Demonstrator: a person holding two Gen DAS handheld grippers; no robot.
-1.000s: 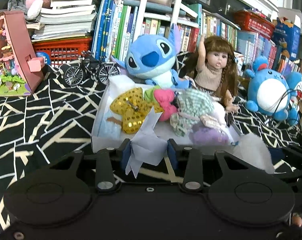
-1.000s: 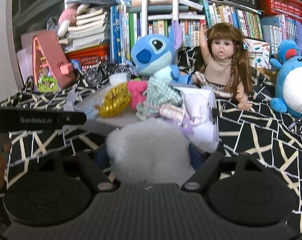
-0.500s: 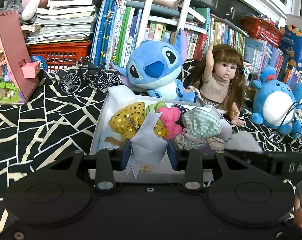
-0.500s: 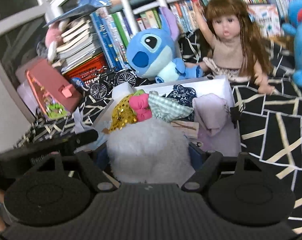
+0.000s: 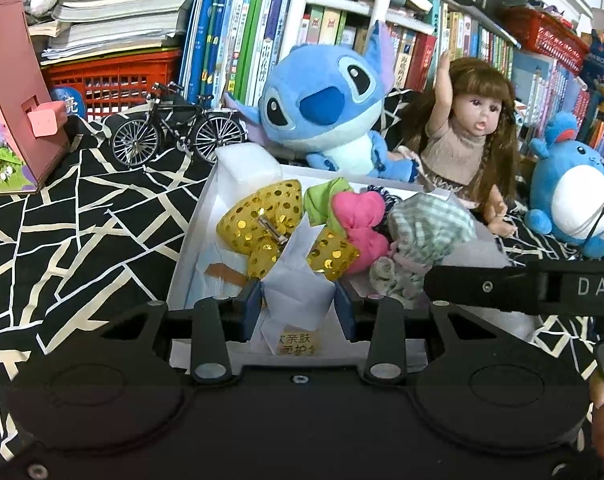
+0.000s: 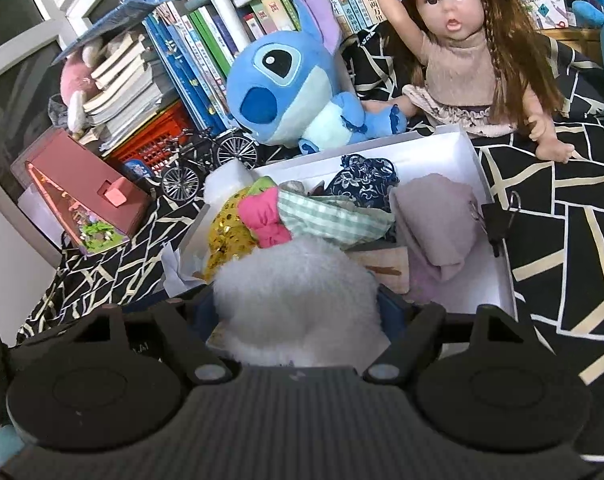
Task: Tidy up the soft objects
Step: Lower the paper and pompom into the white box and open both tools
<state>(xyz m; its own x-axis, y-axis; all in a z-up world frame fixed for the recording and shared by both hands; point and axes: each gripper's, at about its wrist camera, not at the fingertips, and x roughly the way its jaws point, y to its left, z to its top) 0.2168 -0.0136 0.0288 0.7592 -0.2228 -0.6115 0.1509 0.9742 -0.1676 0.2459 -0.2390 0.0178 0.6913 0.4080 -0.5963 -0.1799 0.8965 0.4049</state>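
- Two grippers are seen, each closed on a soft item: the left gripper (image 5: 298, 304) is clamped part-way on a crumpled white tissue pack (image 5: 296, 292), and the right gripper (image 6: 298, 308) is held wide around a fluffy white pom-pom (image 6: 298, 296).
- Just ahead of both sets of jaws, the white box (image 6: 441, 150) is found, filled with a gold sequin bow (image 5: 270, 224), a pink bow (image 6: 264, 220), a green checked cloth (image 6: 329, 216) and a lilac cloth (image 6: 437, 224).
- The step in hand is judged to be carrying both items to the box; next, each must be brought over a free patch and released.
- Beyond the box, a blue plush (image 5: 321, 108) and a doll (image 6: 453, 40) are propped.
- Only the right view shows the navy patterned pouch (image 6: 365, 180), the lilac cloth and the bare right corner; only the left view shows the printed label (image 5: 298, 344) on the tissue pack.
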